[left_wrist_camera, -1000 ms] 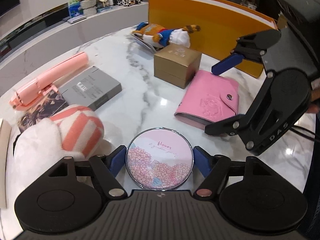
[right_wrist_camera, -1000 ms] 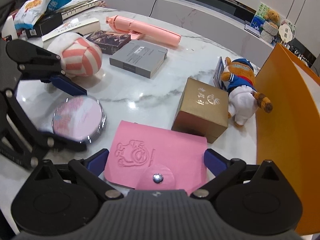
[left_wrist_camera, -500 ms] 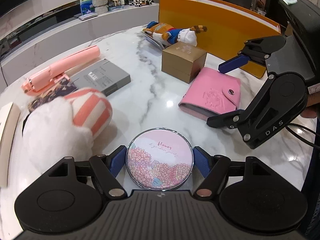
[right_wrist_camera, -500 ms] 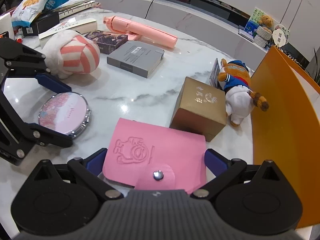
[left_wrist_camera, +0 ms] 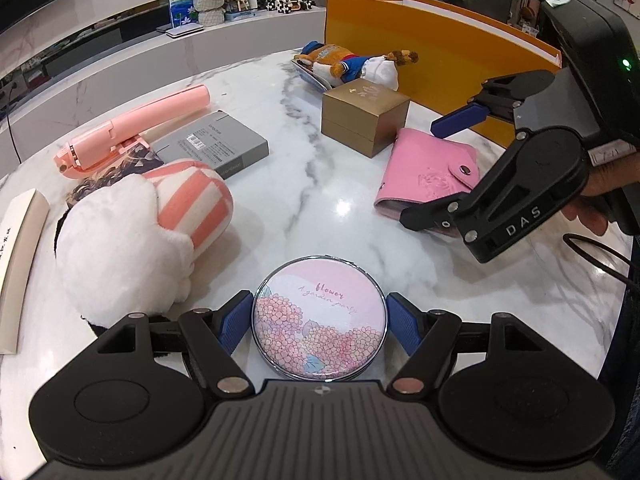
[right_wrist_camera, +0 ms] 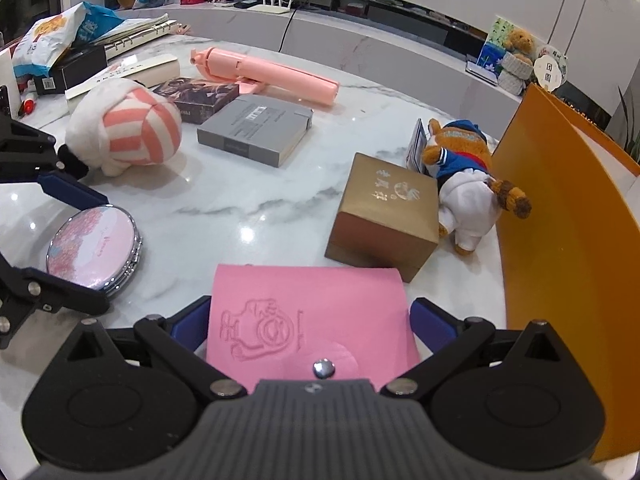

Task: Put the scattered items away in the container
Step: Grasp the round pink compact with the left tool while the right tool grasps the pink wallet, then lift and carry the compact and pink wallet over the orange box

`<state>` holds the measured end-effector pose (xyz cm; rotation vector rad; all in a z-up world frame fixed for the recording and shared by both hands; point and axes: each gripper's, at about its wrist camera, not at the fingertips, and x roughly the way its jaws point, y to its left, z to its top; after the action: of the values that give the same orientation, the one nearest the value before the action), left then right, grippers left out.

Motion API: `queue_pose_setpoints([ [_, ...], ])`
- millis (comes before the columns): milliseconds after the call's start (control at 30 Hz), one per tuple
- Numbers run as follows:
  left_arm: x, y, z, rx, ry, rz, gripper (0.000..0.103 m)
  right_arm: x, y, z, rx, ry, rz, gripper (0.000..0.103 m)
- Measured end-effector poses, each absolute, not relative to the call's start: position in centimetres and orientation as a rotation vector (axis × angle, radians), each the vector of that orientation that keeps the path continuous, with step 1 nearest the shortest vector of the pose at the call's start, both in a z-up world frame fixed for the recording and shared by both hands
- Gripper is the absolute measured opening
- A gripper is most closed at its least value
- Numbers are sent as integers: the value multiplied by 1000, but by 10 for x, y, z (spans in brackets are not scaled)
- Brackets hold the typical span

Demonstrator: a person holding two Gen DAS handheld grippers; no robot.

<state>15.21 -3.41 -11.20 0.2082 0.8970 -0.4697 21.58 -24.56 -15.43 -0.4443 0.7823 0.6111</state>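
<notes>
A round compact mirror with a pink flower lid sits between the blue pads of my left gripper, which is shut on its rim. From the right wrist view the mirror looks tilted off the marble. My right gripper is shut on a pink snap wallet, pads against its two sides. In the left wrist view that gripper straddles the wallet, with a person's hand behind it. The orange container stands at the table's far right.
A gold box and a duck plush lie close to the container. A grey box, a pink folding stick, a striped plush and a slim white box fill the left side.
Both grips stay as they were. The wallet's far edge has levelled in the right wrist view, and the mirror with the left gripper has drifted a little leftward there.
</notes>
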Motion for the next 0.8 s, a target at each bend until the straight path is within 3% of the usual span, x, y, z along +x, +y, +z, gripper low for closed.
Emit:
queue_pose_setpoints([
  [367,151,-31,-112,197,896,-475,85,242,-245,-149,-588,877,743,103],
  [633,151,-31,-112,191,898,-473,85,283,-235,-153,-592,1138,817,103],
  [800,151,-27,-111,166,900,-475,85,281,-228,-153,-657,1155,829,102],
])
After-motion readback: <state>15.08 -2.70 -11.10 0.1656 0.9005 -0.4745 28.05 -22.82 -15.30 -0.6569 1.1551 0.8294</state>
